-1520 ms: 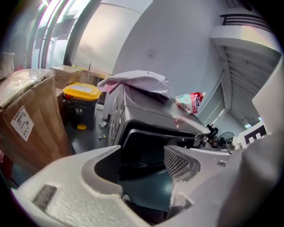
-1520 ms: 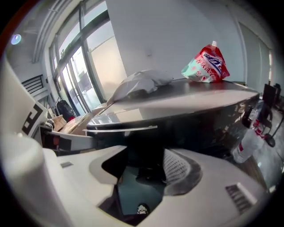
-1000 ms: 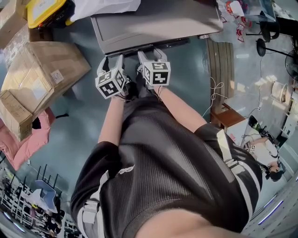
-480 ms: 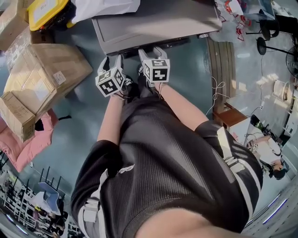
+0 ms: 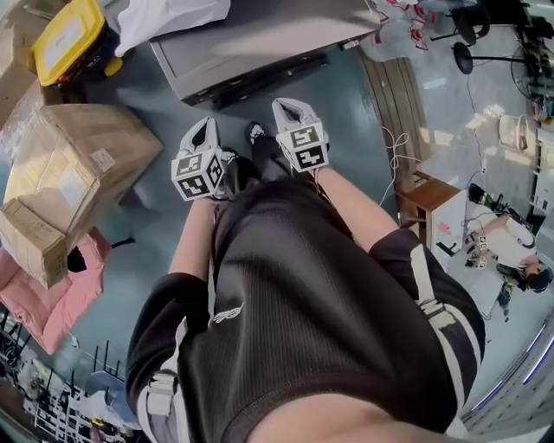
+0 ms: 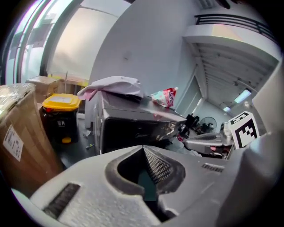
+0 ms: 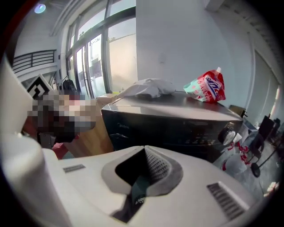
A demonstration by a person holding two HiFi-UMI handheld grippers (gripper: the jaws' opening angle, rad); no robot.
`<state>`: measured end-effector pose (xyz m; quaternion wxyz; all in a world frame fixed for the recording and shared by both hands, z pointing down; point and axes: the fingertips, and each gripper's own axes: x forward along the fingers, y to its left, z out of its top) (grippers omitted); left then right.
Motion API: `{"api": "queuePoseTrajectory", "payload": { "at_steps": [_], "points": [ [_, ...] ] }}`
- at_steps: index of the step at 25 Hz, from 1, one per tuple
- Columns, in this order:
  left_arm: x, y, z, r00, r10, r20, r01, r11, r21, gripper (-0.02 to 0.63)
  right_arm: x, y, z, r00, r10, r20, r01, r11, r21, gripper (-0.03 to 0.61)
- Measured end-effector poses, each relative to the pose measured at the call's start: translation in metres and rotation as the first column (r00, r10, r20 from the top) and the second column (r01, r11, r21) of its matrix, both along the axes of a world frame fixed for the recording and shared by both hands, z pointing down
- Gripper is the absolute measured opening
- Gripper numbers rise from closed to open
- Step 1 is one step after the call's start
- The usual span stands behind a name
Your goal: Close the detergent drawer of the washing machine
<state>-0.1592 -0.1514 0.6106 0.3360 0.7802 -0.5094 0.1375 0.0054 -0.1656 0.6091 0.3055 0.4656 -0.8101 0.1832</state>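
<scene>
Clearance: a strip of bare teal floor lies between the washing machine and both grippers, and neither touches the cabinet. A cardboard box closes the side at 9 o'clock of the left gripper. A wooden pallet lies at 2 o'clock of the right gripper.

Surface and room: the machine top carries a white cloth and a red-and-white pouch. I see tall windows behind it in the right gripper view.

Orientation: in the head view the machine's front edge runs from 8 to 2 o'clock, with the face turned towards me at 6 o'clock. The dark control band follows that long axis. The detergent drawer sits at the band's left end. It appears flush with the panel, though glare keeps me from confirming its seam.

Grippers: both have just been closing. Each pair of jaws is pressed together, with nothing between them.
</scene>
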Motion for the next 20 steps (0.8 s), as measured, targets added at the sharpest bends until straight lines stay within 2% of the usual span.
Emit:
{"api": "queuePoseTrajectory", "payload": {
  "at_steps": [3, 6, 11, 16, 18, 20],
  "points": [
    [0.028, 0.003, -0.007, 0.994, 0.105, 0.020, -0.105, 0.994, 0.031, 0.006, 0.019, 0.016, -0.011, 1.000, 0.023, 0.008, -0.023, 0.999, 0.023, 0.005],
    [0.061, 0.004, -0.023, 0.987, 0.164, 0.001, -0.163, 0.985, 0.060, 0.006, 0.041, 0.030, -0.024, 0.998, 0.040, 0.044, -0.042, 0.998, 0.045, 0.005],
    [0.113, -0.007, -0.077, 0.973, 0.233, 0.004, -0.229, 0.955, 0.189, 0.006, 0.082, 0.028, -0.062, 0.996, 0.083, 0.033, -0.087, 0.984, 0.155, 0.005],
    [0.167, -0.032, -0.150, 0.969, 0.240, -0.062, -0.210, 0.930, 0.303, 0.006, 0.122, -0.001, -0.153, 0.991, 0.092, 0.098, -0.121, 0.933, 0.339, 0.005],
    [0.187, -0.043, -0.184, 0.967, 0.248, -0.056, -0.211, 0.905, 0.371, 0.006, 0.140, -0.011, -0.189, 0.987, 0.089, 0.134, -0.136, 0.908, 0.396, 0.005],
    [0.205, -0.054, -0.220, 0.965, 0.261, -0.021, -0.224, 0.865, 0.450, 0.006, 0.157, -0.019, -0.222, 0.986, 0.080, 0.143, -0.137, 0.879, 0.457, 0.005]
  ]
}}
